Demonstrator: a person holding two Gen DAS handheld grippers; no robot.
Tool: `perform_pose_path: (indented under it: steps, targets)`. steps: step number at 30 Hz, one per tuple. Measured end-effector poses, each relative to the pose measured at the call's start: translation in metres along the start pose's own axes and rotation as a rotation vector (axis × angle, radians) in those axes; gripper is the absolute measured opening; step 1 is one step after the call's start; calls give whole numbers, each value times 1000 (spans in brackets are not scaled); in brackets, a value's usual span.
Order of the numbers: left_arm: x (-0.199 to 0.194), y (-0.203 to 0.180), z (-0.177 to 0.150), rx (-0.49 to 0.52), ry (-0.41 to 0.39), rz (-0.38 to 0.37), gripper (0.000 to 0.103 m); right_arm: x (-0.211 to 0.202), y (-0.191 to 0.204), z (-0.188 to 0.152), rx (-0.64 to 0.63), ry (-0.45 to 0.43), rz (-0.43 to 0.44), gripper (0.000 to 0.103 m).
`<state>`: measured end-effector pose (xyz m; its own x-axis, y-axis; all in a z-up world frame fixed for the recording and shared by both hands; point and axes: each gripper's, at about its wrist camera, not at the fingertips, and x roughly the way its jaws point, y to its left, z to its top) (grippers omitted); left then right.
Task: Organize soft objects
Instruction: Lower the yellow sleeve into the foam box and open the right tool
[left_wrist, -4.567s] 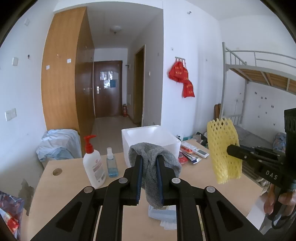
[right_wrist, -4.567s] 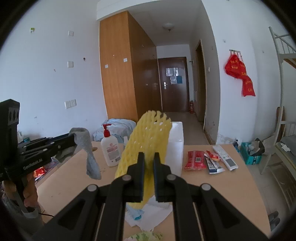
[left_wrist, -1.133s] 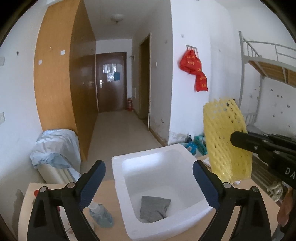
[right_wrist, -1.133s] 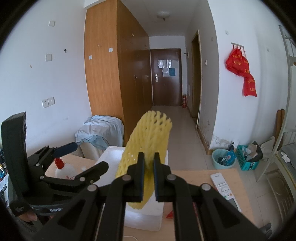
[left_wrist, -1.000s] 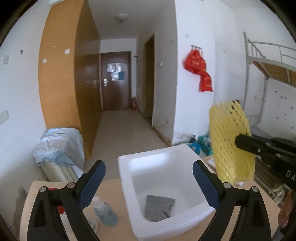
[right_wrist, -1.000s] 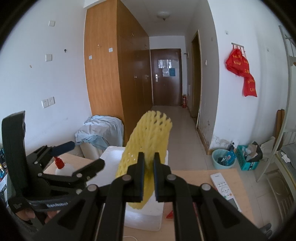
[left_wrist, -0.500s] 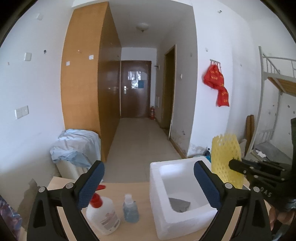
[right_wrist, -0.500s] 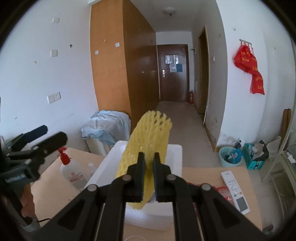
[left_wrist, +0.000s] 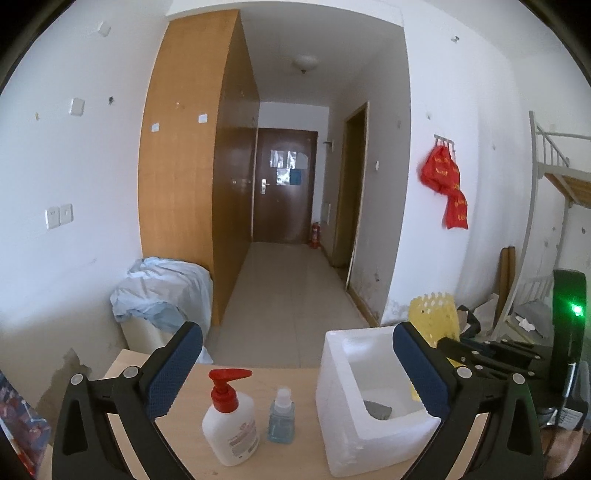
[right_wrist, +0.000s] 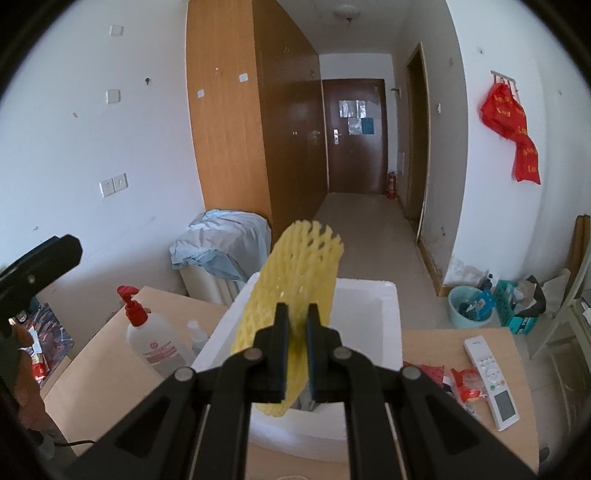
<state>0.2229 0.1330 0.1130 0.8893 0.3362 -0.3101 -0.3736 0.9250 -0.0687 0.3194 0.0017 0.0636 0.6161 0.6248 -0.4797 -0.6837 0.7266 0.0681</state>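
Right gripper holds yellow foam net over white foam box; left gripper empty, jaws opening.

Right gripper (right_wrist: 295, 343) is clamped on the lower part of the yellow foam net (right_wrist: 295, 284); the net's long axis runs near upright, leaning up and to the right in the right wrist view, open mesh end on top, lower end hanging over the white foam box (right_wrist: 388, 306). Left gripper (left_wrist: 295, 369) has its jaws opening, spread wide, with nothing between them. Grey cloth (left_wrist: 378, 410) lies flat on the box floor. Pump bottle (left_wrist: 231, 424) and small blue bottle (left_wrist: 281, 421) stand just left of the box on the wooden table (left_wrist: 295, 380). White remote (right_wrist: 491, 376) lies right of the box.
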Motion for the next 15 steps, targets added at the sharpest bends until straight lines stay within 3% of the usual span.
perform_pose_path:
  steps: [12,15]
  targets:
    - [1,-7,-1,27,3,-1,103,12,1,-1,6,16,-18,12]
    - [-1,-8,-1,31,1,-10,103,12,1,-1,12,16,-18,38]
